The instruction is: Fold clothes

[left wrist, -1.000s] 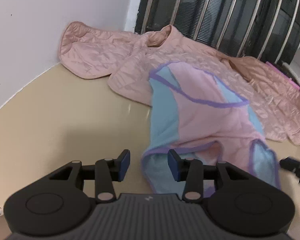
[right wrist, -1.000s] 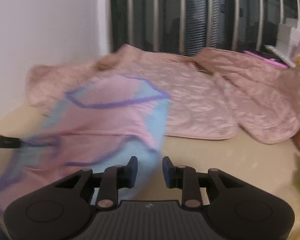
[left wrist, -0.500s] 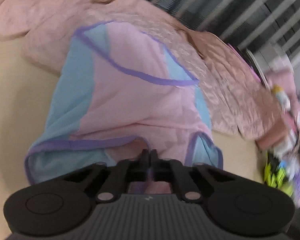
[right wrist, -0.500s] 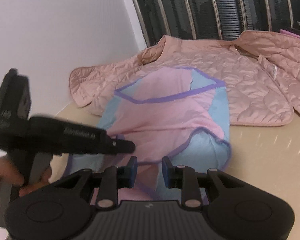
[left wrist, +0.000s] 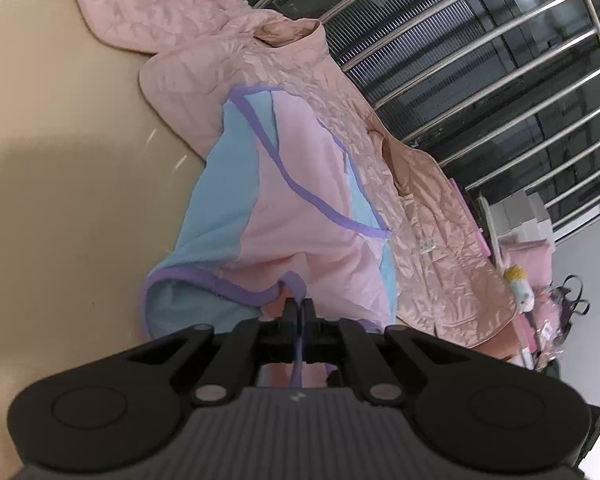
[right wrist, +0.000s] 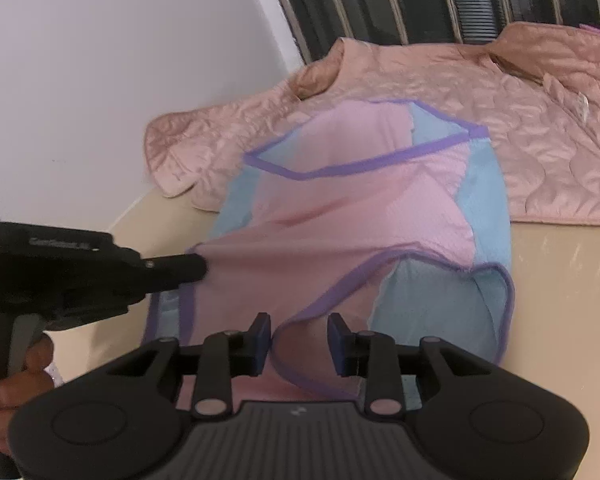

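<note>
A small pink and light-blue garment with purple trim (left wrist: 300,216) lies on the beige table, its far end over a quilted pink jacket (left wrist: 228,52). My left gripper (left wrist: 299,312) is shut on the garment's purple-trimmed near edge and lifts it a little. In the right wrist view the garment (right wrist: 356,208) is stretched toward the left gripper (right wrist: 196,266), which pinches its left edge. My right gripper (right wrist: 299,338) is open, its fingers on either side of the purple-trimmed near hem.
The quilted pink jacket (right wrist: 540,120) spreads across the back of the beige table (left wrist: 60,184). A white wall (right wrist: 100,60) is at the left, and metal window bars (left wrist: 500,60) behind. Pink items and clutter (left wrist: 540,280) lie at the far right.
My left gripper closed on the garment's near edge and pulled it up and sideways. My right gripper came closer to the near hem and stays open.
</note>
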Demonstrator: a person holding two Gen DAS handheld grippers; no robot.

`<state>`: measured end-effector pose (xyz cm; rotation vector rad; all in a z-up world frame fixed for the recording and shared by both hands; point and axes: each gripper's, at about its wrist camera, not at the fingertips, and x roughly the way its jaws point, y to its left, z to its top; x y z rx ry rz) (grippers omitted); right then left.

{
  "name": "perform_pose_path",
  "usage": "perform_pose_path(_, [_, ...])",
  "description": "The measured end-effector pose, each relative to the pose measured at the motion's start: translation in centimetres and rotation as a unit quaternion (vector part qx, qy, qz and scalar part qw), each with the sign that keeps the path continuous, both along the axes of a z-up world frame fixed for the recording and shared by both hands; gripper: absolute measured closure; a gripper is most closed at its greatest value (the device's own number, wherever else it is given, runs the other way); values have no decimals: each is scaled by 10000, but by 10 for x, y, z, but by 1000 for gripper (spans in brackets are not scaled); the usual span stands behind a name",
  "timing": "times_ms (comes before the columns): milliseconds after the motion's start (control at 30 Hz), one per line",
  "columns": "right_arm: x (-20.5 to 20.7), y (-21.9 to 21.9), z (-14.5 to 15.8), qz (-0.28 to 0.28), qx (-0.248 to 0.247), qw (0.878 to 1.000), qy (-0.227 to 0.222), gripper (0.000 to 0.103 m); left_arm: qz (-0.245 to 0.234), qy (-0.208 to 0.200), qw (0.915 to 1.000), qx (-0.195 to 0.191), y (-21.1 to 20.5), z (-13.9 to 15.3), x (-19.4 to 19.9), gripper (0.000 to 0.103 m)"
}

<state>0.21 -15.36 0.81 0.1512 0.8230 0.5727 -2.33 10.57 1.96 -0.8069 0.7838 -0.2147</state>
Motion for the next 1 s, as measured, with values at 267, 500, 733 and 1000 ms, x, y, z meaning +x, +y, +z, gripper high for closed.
perform_pose_path(267, [-12, 26, -2, 10, -803, 9954, -528, 101, -15, 126, 9999, -7, 1, -9, 2, 102])
perform_pose_path(500, [-60, 6, 36, -53, -309, 9850, -1695, 102, -168, -146, 9996, -168, -3, 14, -12, 102])
perform_pose_path(733, [-83, -23, 41, 25, 338, 9764, -2135, 101, -250, -154, 9991, -294, -9, 21, -16, 102])
perform_pose_path(1000, [-84, -16, 51, 173, 311, 9674, -2508, 101, -69, -557, 9983, -172, 0, 44, -21, 101])
